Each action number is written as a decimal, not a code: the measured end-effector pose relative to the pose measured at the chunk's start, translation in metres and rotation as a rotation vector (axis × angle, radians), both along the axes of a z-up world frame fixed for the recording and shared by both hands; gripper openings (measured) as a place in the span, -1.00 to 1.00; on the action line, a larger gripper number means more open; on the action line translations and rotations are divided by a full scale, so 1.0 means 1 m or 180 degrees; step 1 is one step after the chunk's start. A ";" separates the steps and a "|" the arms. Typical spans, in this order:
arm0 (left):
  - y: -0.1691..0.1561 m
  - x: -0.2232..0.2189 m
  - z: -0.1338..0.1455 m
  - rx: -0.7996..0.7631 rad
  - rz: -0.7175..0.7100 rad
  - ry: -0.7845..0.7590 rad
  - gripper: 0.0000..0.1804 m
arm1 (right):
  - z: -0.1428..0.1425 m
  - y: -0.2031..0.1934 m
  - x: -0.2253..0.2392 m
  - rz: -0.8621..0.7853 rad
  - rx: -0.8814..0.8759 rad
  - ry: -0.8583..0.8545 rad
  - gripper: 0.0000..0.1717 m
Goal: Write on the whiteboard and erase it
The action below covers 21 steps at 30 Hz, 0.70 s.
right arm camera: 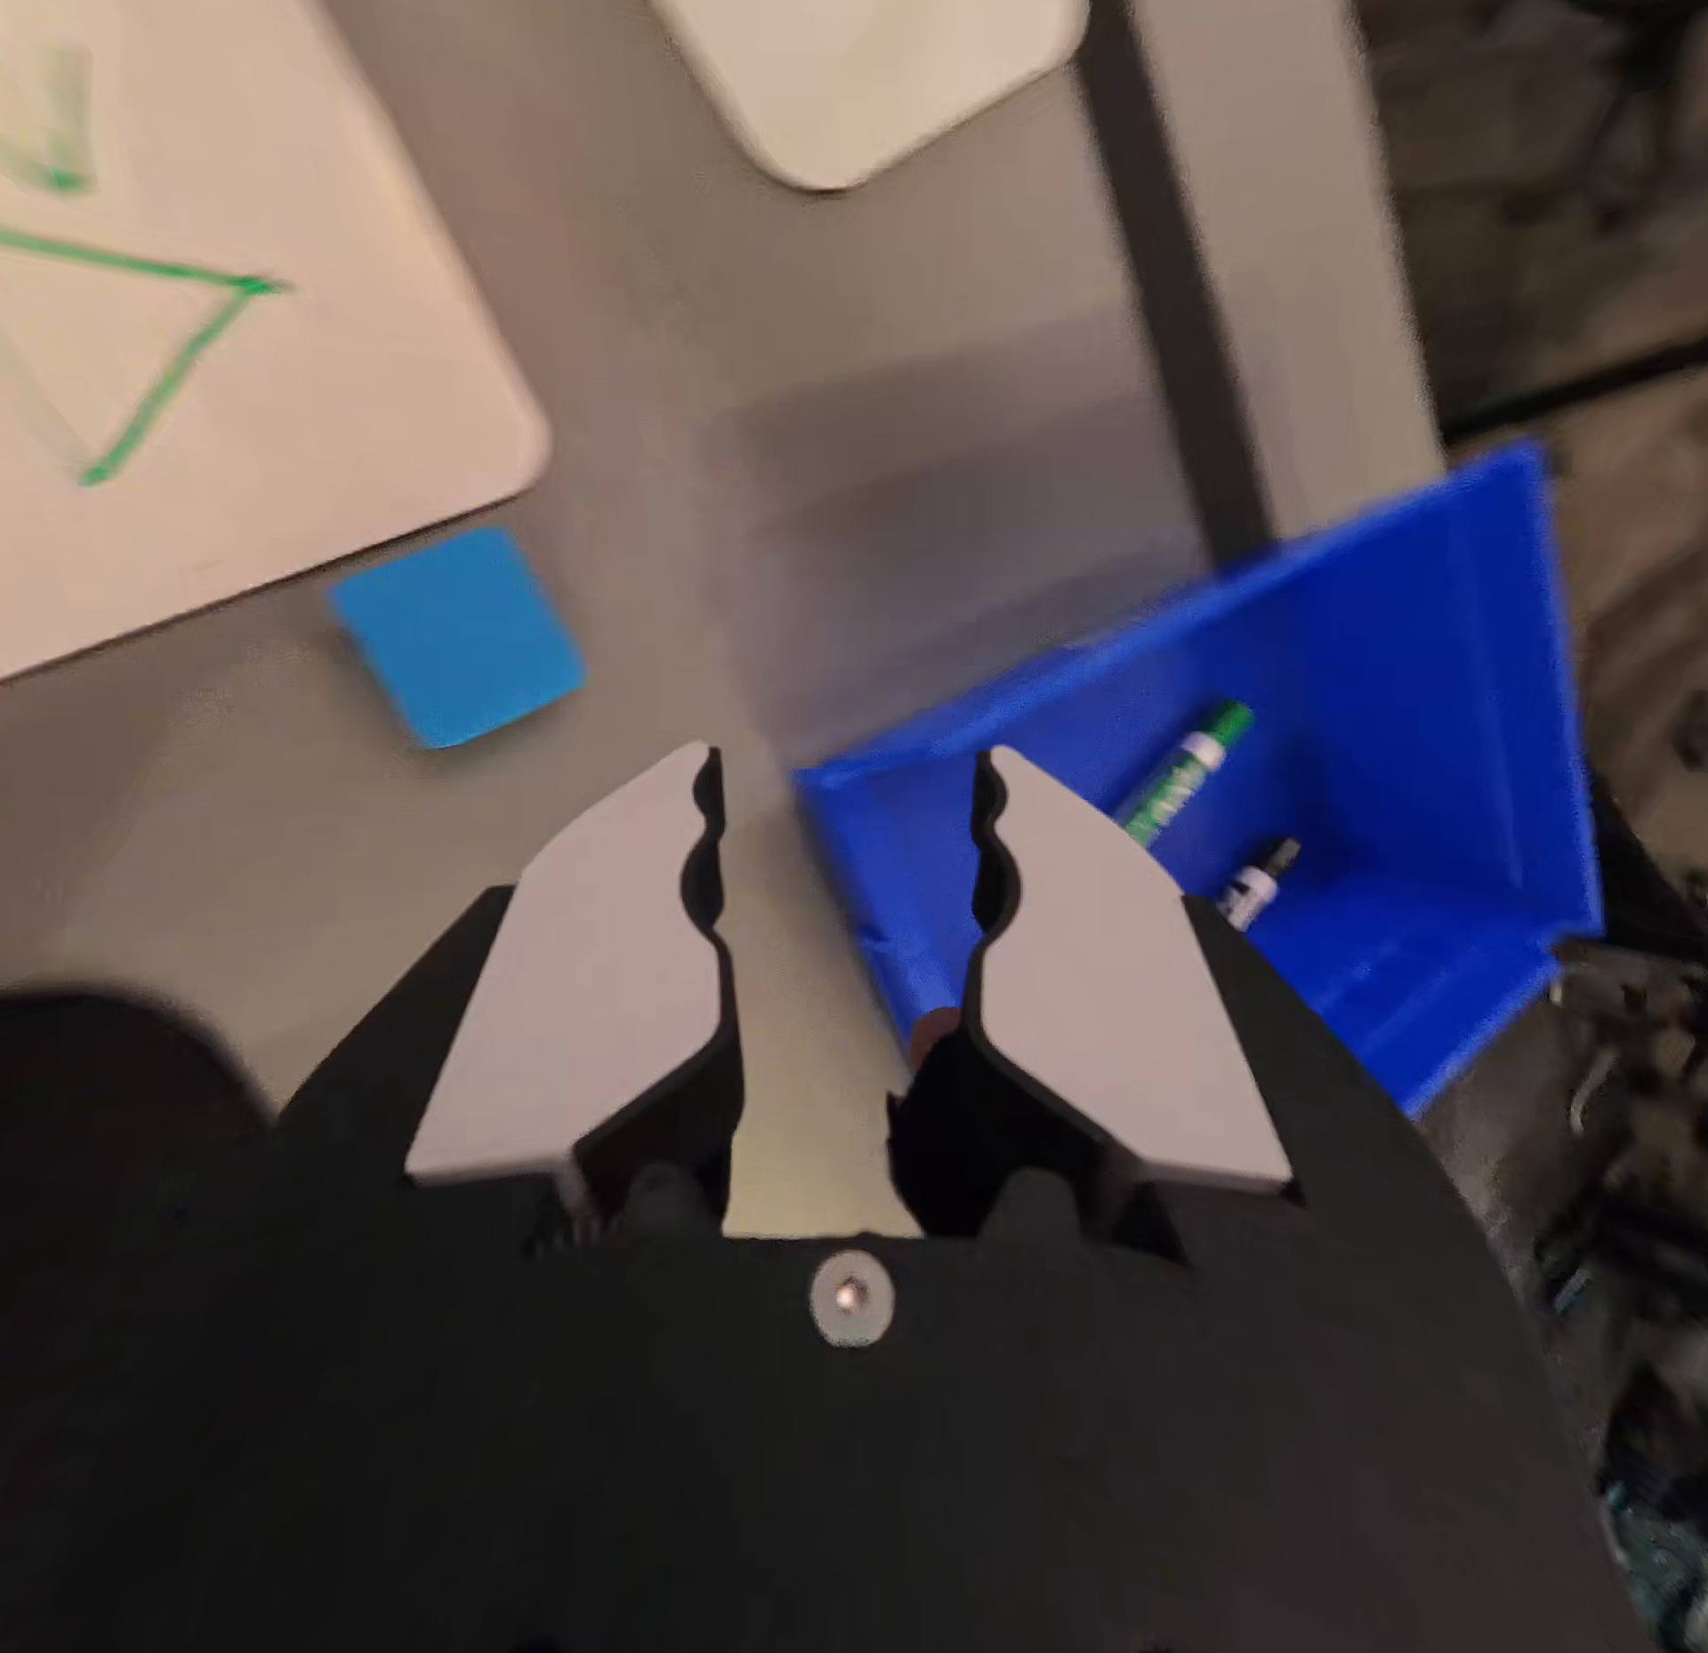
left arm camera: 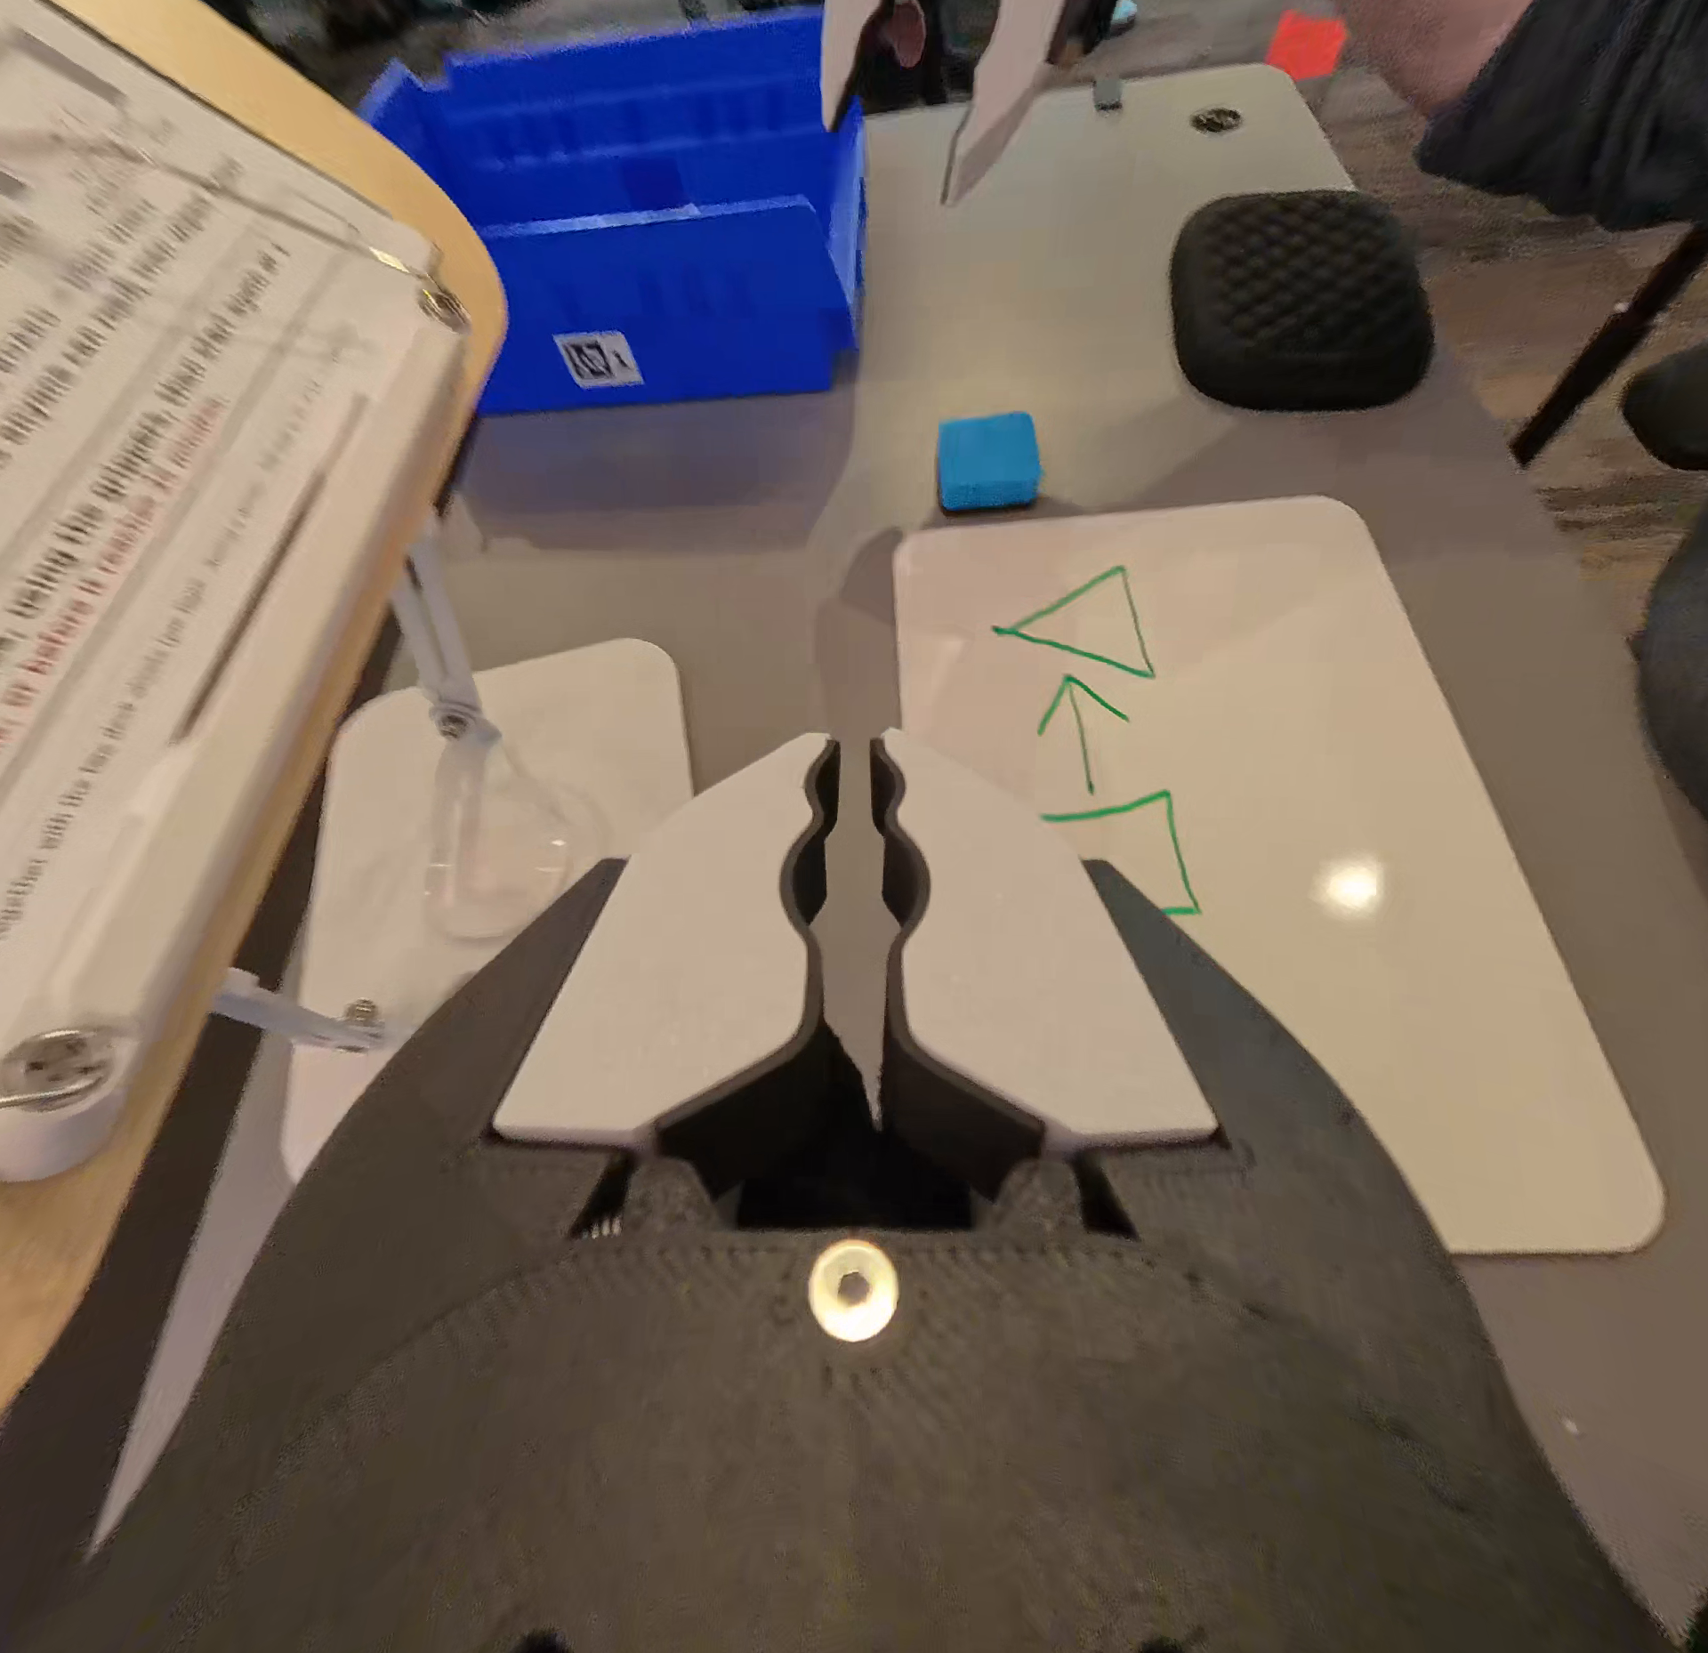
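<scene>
1. Clearly, the writing half is looking done: green triangles and an arrow are sitting on the whiteboard, which is lying flat on the grey desk. Nothing is looking wiped yet, so the erasing is probably still ahead.
2. At far left, a tilted sheet holder on a wooden board is overhanging the desk, with a smaller white pad lying under its stand; this is crowding the left side.
3. The left gripper is hovering between that pad and the whiteboard's left edge, jaws narrowed to a slim slit, with only bare desk showing through it.
4. The blue eraser is resting on the desk just beside the whiteboard's far edge, untouched, with free desk on all its other sides.
5. The blue bin is standing near the eraser; a green marker and a black one are lying inside, so the pen appears put away.
6. The right gripper is hanging over the bin's near rim, jaws wide and holding nothing. The eraser is lying to its left across open desk, a likely easy reach.
7. A black pad is sitting near the desk's right edge.
</scene>
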<state>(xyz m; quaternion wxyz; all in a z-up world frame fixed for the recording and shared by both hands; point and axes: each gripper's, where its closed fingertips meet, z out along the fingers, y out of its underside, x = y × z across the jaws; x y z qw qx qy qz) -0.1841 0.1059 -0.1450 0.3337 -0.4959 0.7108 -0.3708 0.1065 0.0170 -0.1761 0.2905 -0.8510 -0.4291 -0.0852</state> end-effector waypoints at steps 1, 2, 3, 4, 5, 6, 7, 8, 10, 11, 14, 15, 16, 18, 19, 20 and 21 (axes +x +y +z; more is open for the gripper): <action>-0.001 -0.001 -0.006 -0.0068 -0.0048 0.0089 -0.92 | -0.008 -0.010 -0.016 0.0190 -0.0110 -0.0065 -0.37; -0.001 -0.002 -0.013 -0.0110 -0.0075 0.0184 -0.91 | -0.017 -0.019 -0.033 0.0394 -0.0219 -0.0065 -0.35; -0.001 -0.003 -0.020 -0.0130 -0.0092 0.0274 -0.90 | -0.027 -0.025 -0.047 0.0533 -0.0319 -0.0041 -0.30; -0.001 -0.004 -0.027 -0.0146 -0.0104 0.0364 -0.90 | -0.037 -0.027 -0.055 0.0603 -0.0384 -0.0080 -0.26; -0.001 -0.005 -0.034 -0.0161 -0.0124 0.0454 -0.89 | -0.049 -0.027 -0.059 0.0636 -0.0466 -0.0163 -0.23; -0.002 -0.005 -0.040 -0.0171 -0.0149 0.0522 -0.89 | -0.062 -0.028 -0.060 0.0648 -0.0578 -0.0264 -0.19; -0.004 -0.005 -0.046 -0.0185 -0.0177 0.0578 -0.89 | -0.073 -0.029 -0.062 0.0673 -0.0669 -0.0322 -0.15; -0.006 -0.005 -0.053 -0.0210 -0.0212 0.0654 -0.89 | -0.083 -0.030 -0.066 0.0713 -0.0771 -0.0324 -0.14; -0.007 -0.007 -0.068 -0.0215 -0.0259 0.0829 -0.89 | -0.099 -0.029 -0.069 0.0754 -0.0909 -0.0401 -0.18; -0.008 -0.007 -0.075 -0.0220 -0.0283 0.0911 -0.89 | -0.105 -0.028 -0.068 0.0752 -0.0960 -0.0460 -0.21; -0.010 -0.006 -0.089 -0.0246 -0.0323 0.1013 -0.89 | -0.120 -0.032 -0.069 0.0771 -0.1202 -0.0431 -0.32; -0.008 -0.005 -0.092 -0.0240 -0.0296 0.1011 -0.88 | -0.121 -0.032 -0.069 0.0750 -0.1243 -0.0401 -0.34; -0.009 -0.004 -0.094 -0.0265 -0.0302 0.1016 -0.88 | -0.120 -0.030 -0.069 0.0743 -0.1225 -0.0391 -0.35; -0.008 -0.003 -0.098 -0.0280 -0.0307 0.1016 -0.89 | -0.118 -0.029 -0.067 0.0747 -0.1187 -0.0417 -0.36; -0.009 -0.003 -0.098 -0.0294 -0.0320 0.1014 -0.89 | -0.113 -0.027 -0.069 0.0739 -0.1139 -0.0368 -0.37; -0.011 -0.002 -0.098 -0.0327 -0.0352 0.1006 -0.89 | -0.108 -0.029 -0.074 0.0745 -0.1133 -0.0283 -0.37; -0.014 -0.002 -0.098 -0.0349 -0.0381 0.0995 -0.89 | -0.101 -0.030 -0.081 0.0786 -0.1089 -0.0211 -0.37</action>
